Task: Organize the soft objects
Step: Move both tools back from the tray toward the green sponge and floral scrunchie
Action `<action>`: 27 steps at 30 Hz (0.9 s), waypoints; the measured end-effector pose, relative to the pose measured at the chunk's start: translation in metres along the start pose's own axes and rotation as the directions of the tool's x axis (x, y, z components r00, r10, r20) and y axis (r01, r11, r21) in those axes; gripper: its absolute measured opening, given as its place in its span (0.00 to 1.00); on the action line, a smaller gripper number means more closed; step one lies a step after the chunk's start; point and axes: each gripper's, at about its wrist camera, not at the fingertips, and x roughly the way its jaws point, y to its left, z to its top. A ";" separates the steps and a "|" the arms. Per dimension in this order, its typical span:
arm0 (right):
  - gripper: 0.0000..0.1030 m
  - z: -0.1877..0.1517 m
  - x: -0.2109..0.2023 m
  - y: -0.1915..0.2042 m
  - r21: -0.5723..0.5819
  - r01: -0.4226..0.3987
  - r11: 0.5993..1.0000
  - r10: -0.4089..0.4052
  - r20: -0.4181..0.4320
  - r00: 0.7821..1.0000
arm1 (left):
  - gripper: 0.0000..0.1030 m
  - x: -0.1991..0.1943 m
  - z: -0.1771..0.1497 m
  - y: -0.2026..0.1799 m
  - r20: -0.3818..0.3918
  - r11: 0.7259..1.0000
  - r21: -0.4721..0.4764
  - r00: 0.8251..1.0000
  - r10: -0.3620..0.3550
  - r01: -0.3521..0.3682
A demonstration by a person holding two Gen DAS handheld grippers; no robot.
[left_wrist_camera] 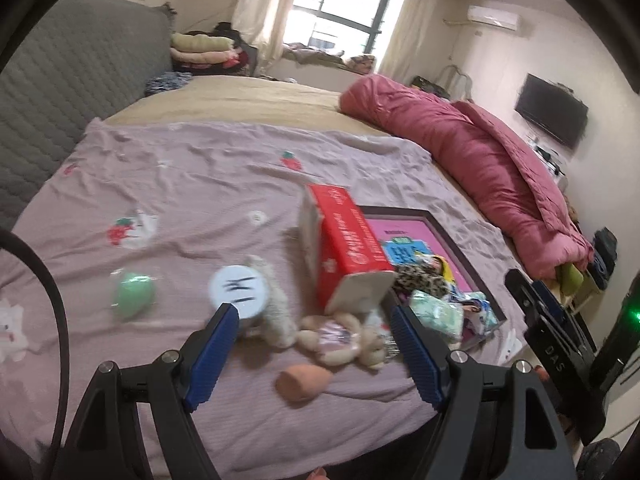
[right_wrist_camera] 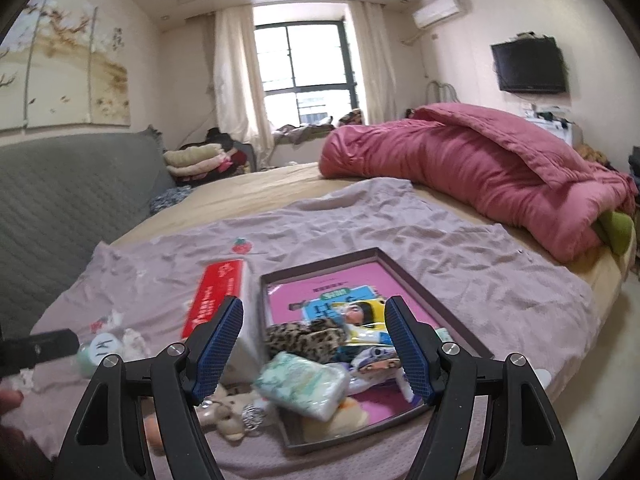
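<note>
On the lilac sheet (left_wrist_camera: 192,184) lie a beige plush toy (left_wrist_camera: 340,338), a peach sponge (left_wrist_camera: 302,380), a green sponge (left_wrist_camera: 134,294) and a fluffy white toy (left_wrist_camera: 276,304) beside a white-lidded jar (left_wrist_camera: 239,290). My left gripper (left_wrist_camera: 314,326) is open and empty above the plush toy. My right gripper (right_wrist_camera: 314,326) is open and empty above a dark tray (right_wrist_camera: 424,292) that holds a leopard-print item (right_wrist_camera: 304,338), a pale green packet (right_wrist_camera: 304,386) and a doll (right_wrist_camera: 362,312). The plush toy (right_wrist_camera: 228,414) lies left of the tray.
A red and white box (left_wrist_camera: 344,236) stands against the tray's left side, also in the right wrist view (right_wrist_camera: 218,300). A pink duvet (right_wrist_camera: 480,168) lies across the far right of the bed. A grey headboard (left_wrist_camera: 60,88) is at the left. Folded clothes (right_wrist_camera: 196,162) are stacked beyond.
</note>
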 end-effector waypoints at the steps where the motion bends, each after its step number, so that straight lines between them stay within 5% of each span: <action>1: 0.72 0.000 -0.002 0.006 -0.012 -0.012 1.000 0.012 -0.001 1.000 | 0.76 -0.005 -0.001 0.009 0.005 1.000 -0.012 1.000 0.013 -0.013; 27: 0.72 -0.022 -0.025 0.120 -0.275 -0.243 0.930 0.220 -0.110 0.969 | 0.76 -0.035 -0.026 0.105 0.006 0.979 -0.121 0.986 0.166 -0.164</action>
